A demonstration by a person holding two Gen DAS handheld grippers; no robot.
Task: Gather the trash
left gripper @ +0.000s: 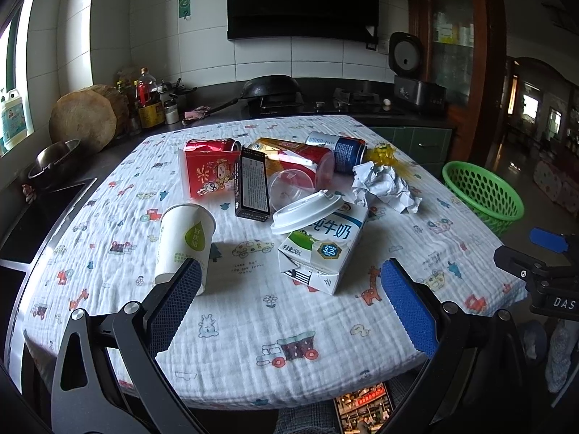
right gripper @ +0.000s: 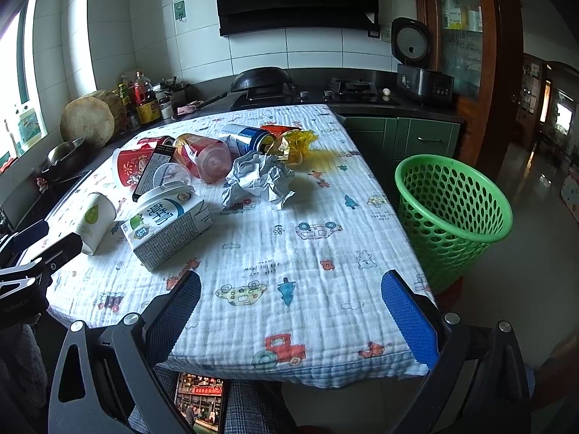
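Observation:
Trash lies on a table with a printed white cloth (left gripper: 253, 325): an upside-down paper cup (left gripper: 184, 242), a milk carton (left gripper: 322, 249) with a white lid (left gripper: 307, 211) on it, a black box (left gripper: 253, 186), a red carton (left gripper: 208, 171), cans (left gripper: 347, 152), crumpled paper (left gripper: 383, 188) and a yellow wrapper (right gripper: 293, 143). A green basket (right gripper: 452, 213) stands on the floor right of the table. My left gripper (left gripper: 293, 303) is open and empty, near the cup and milk carton. My right gripper (right gripper: 291, 311) is open and empty over the table's near edge.
A dark counter behind the table holds a wok (left gripper: 271, 86), a stove (left gripper: 354, 96), a rice cooker (left gripper: 416, 86), bottles (left gripper: 146, 101), a wooden block (left gripper: 85, 121) and a steel bowl (left gripper: 54, 157). A phone (right gripper: 201, 401) lies below the table edge.

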